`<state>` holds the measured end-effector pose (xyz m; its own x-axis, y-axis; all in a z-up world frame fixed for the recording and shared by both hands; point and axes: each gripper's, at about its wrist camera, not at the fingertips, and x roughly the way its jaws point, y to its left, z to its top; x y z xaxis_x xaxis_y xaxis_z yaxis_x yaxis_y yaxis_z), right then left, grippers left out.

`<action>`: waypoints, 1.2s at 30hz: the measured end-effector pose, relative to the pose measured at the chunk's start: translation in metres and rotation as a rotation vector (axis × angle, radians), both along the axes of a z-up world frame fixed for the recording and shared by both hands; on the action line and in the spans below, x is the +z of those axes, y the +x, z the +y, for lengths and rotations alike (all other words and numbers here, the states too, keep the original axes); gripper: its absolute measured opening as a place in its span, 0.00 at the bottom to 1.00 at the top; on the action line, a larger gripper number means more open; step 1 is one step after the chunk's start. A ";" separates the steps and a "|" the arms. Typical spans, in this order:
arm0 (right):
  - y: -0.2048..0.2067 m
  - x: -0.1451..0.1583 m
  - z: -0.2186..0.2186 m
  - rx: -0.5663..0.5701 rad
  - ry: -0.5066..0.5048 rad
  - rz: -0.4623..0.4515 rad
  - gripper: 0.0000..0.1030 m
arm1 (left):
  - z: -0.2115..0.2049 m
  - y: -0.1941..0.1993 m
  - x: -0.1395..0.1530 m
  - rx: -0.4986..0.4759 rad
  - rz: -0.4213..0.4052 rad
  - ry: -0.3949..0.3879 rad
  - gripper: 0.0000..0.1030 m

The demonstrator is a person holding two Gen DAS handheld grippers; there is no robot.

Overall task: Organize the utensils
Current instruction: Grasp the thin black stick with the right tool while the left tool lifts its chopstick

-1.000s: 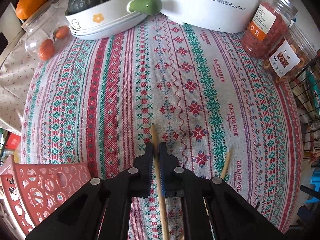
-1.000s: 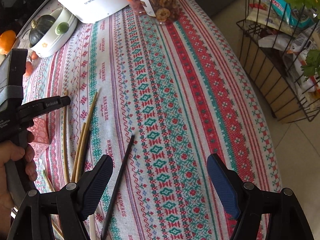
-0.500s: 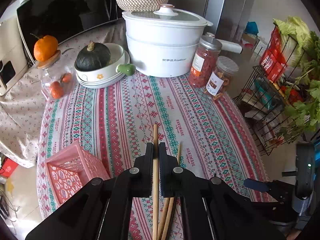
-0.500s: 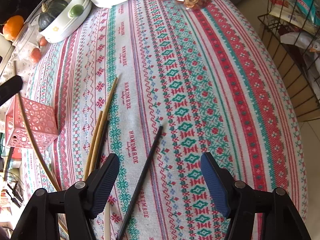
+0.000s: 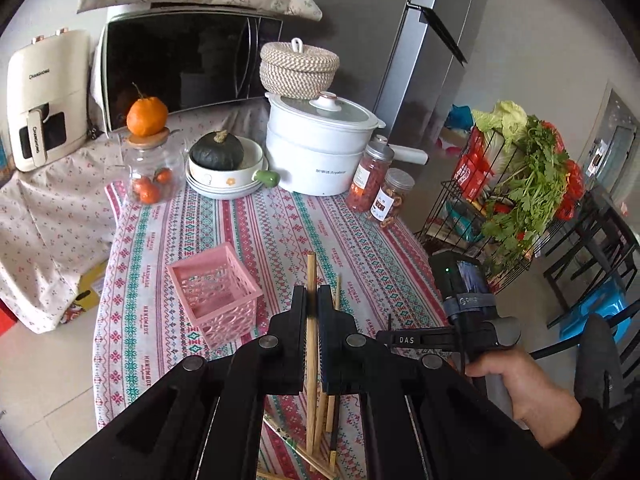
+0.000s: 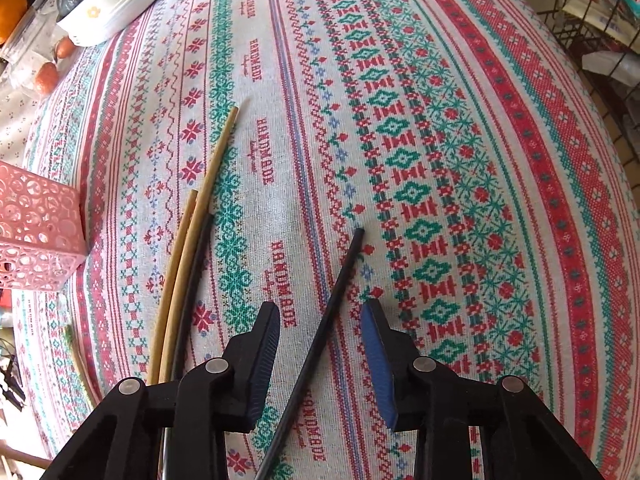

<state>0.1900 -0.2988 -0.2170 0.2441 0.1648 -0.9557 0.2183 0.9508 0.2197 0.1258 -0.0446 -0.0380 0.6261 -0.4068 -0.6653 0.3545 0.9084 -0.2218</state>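
Observation:
My left gripper [image 5: 312,294] is shut on a wooden chopstick [image 5: 311,272] and holds it high above the table, to the right of the pink holder basket [image 5: 214,288]. Several more chopsticks [image 5: 324,412] lie on the cloth below it. My right gripper [image 6: 320,312] is open and low over the table, its jaws on either side of a black chopstick [image 6: 340,280] lying on the cloth, not touching it. Two wooden chopsticks [image 6: 208,184] and another black one [image 6: 192,280] lie to its left. The pink basket [image 6: 36,220] shows at the left edge.
At the table's back stand a white pot [image 5: 320,148], two jars [image 5: 380,188], a bowl with a squash [image 5: 224,164] and a glass jar [image 5: 150,168]. A wire rack of vegetables [image 5: 516,184] stands off the table's right side.
My left gripper rose and pulled back with the wooden chopstick, so the basket and whole table came into view. My right gripper dropped over the black chopstick and its jaws narrowed around it.

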 end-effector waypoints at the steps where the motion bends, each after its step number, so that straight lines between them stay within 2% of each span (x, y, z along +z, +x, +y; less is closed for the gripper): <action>1: 0.001 0.000 0.003 0.001 -0.023 0.001 0.28 | 0.003 -0.003 0.001 0.001 -0.003 -0.001 0.05; 2: 0.002 0.000 0.008 0.009 -0.055 0.001 0.13 | 0.007 -0.006 0.002 0.002 -0.008 -0.006 0.05; 3: 0.004 0.000 0.010 0.016 -0.074 0.003 0.09 | 0.010 -0.008 0.003 0.003 -0.013 -0.011 0.05; 9: 0.017 0.006 -0.004 -0.042 -0.018 -0.060 0.06 | 0.028 -0.014 0.004 0.026 -0.036 -0.012 0.05; 14: 0.013 0.046 -0.013 -0.065 -0.003 -0.183 0.04 | 0.045 -0.016 0.010 0.053 -0.056 -0.035 0.05; 21: -0.027 0.111 0.011 -0.012 -0.046 -0.385 0.04 | 0.057 -0.018 0.026 0.088 -0.111 -0.057 0.05; 26: -0.060 0.145 0.025 0.034 -0.066 -0.503 0.04 | 0.055 -0.021 0.035 0.094 -0.150 -0.059 0.05; 36: -0.099 0.193 0.048 0.110 -0.116 -0.680 0.03 | 0.058 -0.029 0.053 0.111 -0.227 -0.071 0.05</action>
<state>0.0912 -0.2505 -0.0239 0.7818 0.1291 -0.6100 -0.0308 0.9851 0.1690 0.0964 0.0138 0.0151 0.7995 -0.3678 -0.4750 0.3011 0.9295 -0.2130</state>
